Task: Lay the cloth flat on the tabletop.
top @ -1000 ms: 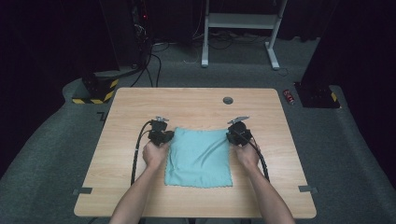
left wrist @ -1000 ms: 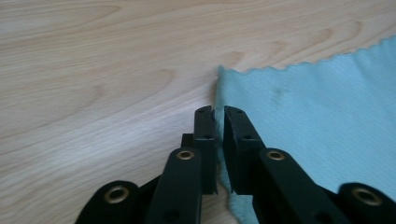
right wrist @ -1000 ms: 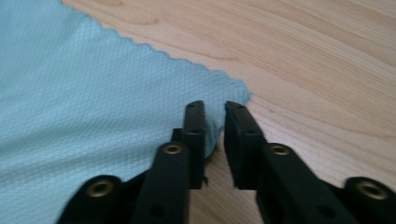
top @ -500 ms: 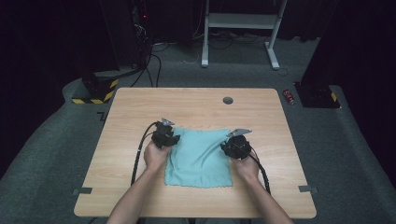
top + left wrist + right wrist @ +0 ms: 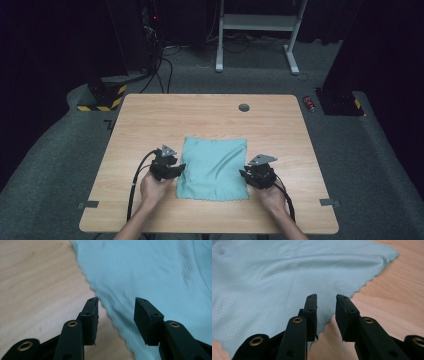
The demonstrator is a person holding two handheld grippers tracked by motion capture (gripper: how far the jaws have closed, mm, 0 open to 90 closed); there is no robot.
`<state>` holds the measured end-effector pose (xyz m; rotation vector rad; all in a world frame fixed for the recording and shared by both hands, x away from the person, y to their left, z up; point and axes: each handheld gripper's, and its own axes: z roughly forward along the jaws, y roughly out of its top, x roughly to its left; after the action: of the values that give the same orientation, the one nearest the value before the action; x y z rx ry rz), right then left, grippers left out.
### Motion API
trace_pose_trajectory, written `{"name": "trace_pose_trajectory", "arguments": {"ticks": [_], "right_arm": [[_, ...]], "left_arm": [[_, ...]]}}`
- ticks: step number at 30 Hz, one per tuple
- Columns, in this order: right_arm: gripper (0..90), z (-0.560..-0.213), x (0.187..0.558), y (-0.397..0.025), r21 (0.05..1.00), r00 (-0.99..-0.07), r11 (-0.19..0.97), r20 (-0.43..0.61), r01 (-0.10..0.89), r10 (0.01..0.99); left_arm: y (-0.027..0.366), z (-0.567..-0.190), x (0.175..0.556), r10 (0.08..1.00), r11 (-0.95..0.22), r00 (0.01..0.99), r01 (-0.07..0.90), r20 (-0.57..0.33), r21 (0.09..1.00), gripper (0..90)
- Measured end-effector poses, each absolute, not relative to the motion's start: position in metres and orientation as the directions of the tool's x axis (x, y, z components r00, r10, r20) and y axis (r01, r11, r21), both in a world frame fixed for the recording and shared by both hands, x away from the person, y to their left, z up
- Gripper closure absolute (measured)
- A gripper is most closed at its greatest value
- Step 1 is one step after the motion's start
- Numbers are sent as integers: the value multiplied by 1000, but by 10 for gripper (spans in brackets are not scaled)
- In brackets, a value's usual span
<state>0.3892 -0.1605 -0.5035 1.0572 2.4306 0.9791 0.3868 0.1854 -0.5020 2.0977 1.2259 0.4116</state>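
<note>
On the wooden tabletop (image 5: 150, 120), the left gripper (image 5: 175, 170) sits at the 9 o'clock edge of the teal cloth (image 5: 214, 167). Its jaws stand well apart, straddling the cloth's scalloped edge and gripping nothing. The cloth lies flat near the tabletop's centre, slightly toward 6 o'clock. At the cloth's 4 o'clock corner, the right gripper (image 5: 246, 176) holds its jaws narrowly apart over the edge, clasping nothing.
</note>
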Motion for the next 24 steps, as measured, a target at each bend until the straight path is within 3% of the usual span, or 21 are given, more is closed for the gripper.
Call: {"name": "trace_pose_trajectory", "arguments": {"ticks": [4,13,19,24], "right_arm": [[710,-506,377,-162,694,-681,492,-3,526,732],[755,-513,372,-157,666,-699,538,-36,516,715],[869,-513,367,-156,669,-717,557,-51,492,695],[897,-511,364,-154,650,-721,590,-91,479,687]], "left_arm": [[188,-505,364,858,-316,504,677,-105,665,555],[186,-509,341,859,-357,508,682,-63,638,617],[182,-508,341,849,-373,525,682,-65,629,760],[187,-507,345,832,-370,542,700,-118,610,894]]}}
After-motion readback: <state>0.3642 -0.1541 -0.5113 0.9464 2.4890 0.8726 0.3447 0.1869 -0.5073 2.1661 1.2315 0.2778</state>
